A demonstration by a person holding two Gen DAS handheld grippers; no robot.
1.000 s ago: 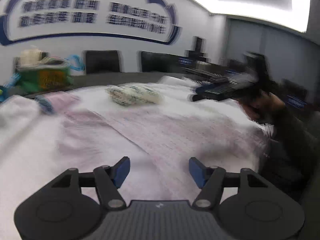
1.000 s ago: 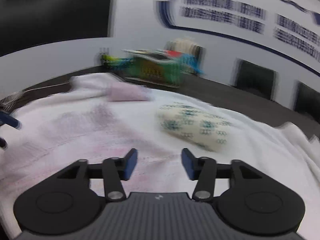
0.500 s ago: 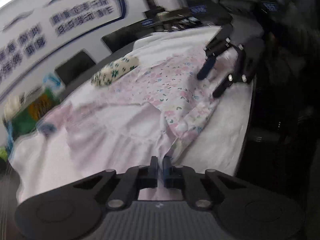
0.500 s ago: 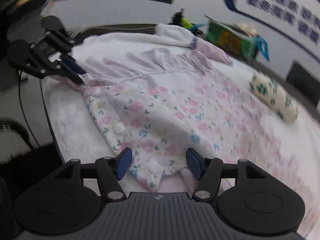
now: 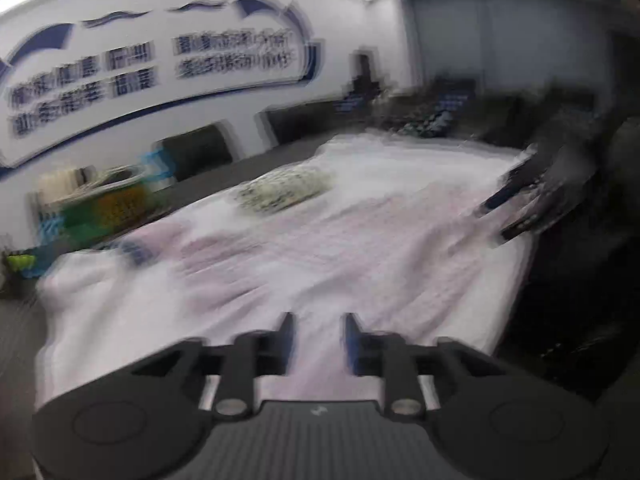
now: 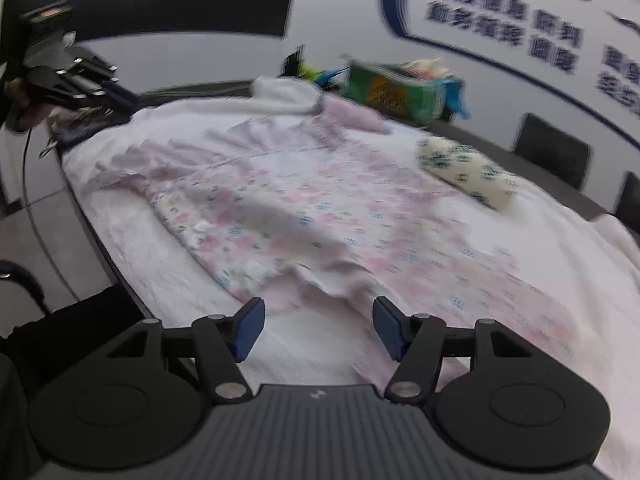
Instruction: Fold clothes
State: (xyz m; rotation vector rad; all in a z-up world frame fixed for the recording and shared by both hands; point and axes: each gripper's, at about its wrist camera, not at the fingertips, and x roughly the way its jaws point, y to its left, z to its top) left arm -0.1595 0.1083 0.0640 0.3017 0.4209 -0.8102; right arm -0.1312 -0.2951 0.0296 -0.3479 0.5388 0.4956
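From the left wrist camera, which is badly blurred, we see our left gripper [image 5: 318, 334] with its fingers parted and nothing between them, held over the near edge of the table [image 5: 256, 168]. The pink garment [image 5: 328, 252] lies spread on the white cloth [image 5: 104, 300] that covers the table, directly ahead of the fingertips and reaching under them. A rolled patterned bundle [image 5: 284, 190] sits beyond the garment toward the far edge. The right gripper [image 5: 516, 208] shows at the right edge of the table, close to the garment's side; whether it touches the fabric we cannot tell. A green basket [image 5: 104, 208] stands near the far left corner.

From the right wrist camera, our right gripper [image 6: 318, 330] is wide open and holds nothing. The pink garment [image 6: 304, 208], floral on its near half and plain pink farther away, lies flat just ahead of the fingertips, its rumpled near hem between and just beyond the two blue pads [image 6: 250, 328]. The left gripper [image 6: 92, 88] is at the far left corner of the table, just beside the garment's far end; its fingers are too blurred for us to judge here. The rolled bundle [image 6: 468, 172] rests to the right of the garment, apart from it, and the green basket [image 6: 396, 92] stands beyond the far edge of the cloth [image 6: 160, 268].
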